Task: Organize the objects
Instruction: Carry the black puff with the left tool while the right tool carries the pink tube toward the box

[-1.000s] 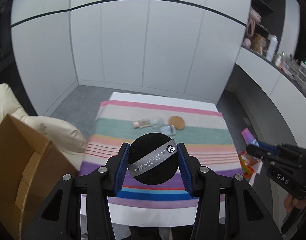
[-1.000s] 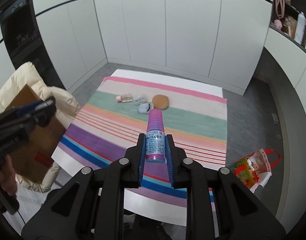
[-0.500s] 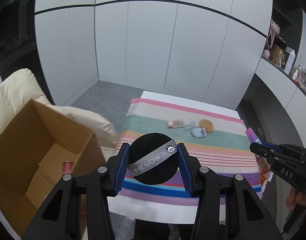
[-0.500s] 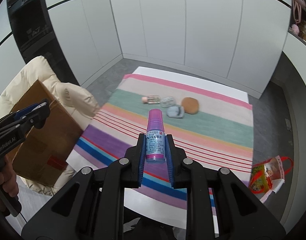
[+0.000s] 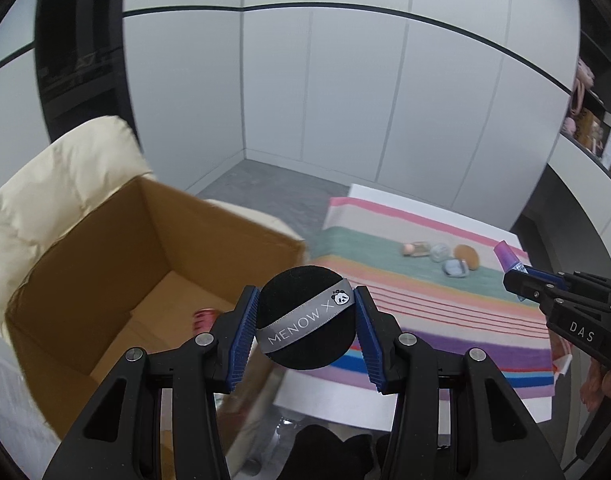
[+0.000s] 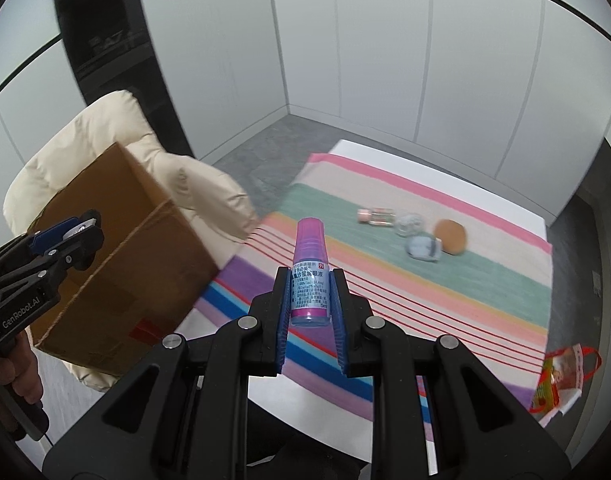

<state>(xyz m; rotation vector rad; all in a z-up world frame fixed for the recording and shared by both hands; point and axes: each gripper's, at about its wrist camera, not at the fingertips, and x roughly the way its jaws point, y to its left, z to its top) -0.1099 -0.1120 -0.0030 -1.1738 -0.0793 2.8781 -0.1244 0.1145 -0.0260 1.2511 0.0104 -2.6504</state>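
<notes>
From my remote seat both feeds look evenly lit by soft, diffuse indoor light, with hardly any hard shadows. The fisheye bends the white wall panels (image 5: 345,100) into curves and leaves black corners. Motion blur smears the brown cardboard box (image 6: 117,264) and the small items on the striped cloth (image 6: 405,272), while the black round puff with its grey ribbon (image 5: 305,328) stays crisp.

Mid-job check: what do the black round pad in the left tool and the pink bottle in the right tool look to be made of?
The black round pad looks like soft matte foam or velour, likely a powder puff; it has a fuzzy, non-reflective face crossed by a satiny grey ribbon. The pink bottle looks like glossy translucent plastic with a printed paper or film label, though tinted glass cannot be ruled out.
</notes>
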